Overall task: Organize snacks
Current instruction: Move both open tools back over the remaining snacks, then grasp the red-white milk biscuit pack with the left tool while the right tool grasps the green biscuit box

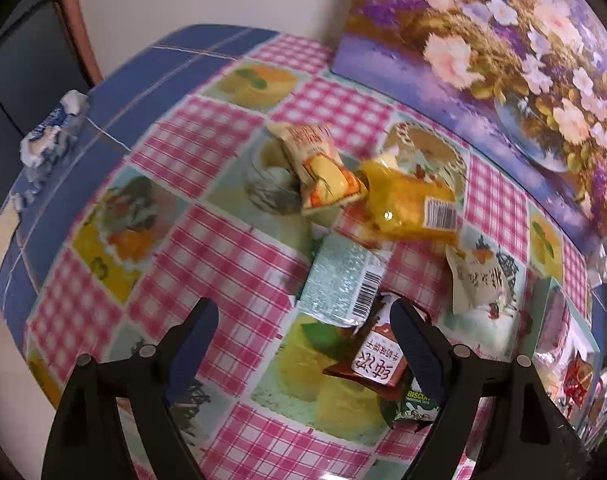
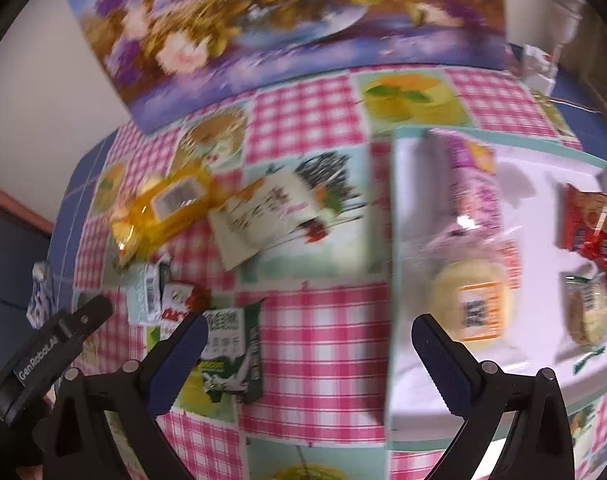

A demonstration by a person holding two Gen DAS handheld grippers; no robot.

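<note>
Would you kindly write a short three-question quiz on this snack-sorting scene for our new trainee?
1. True or false: the left gripper is shut on a snack.
2. Multiple choice: where does the round yellow cake with the orange label lie? A) on the tablecloth beside the green biscuit packet; B) inside the white tray; C) on the floral painting.
3. Fill in: the yellow packet on the cloth shows a white label bearing a ____.

Key
1. False: both the left gripper and the right gripper are open and hold nothing.
2. B
3. barcode
</note>
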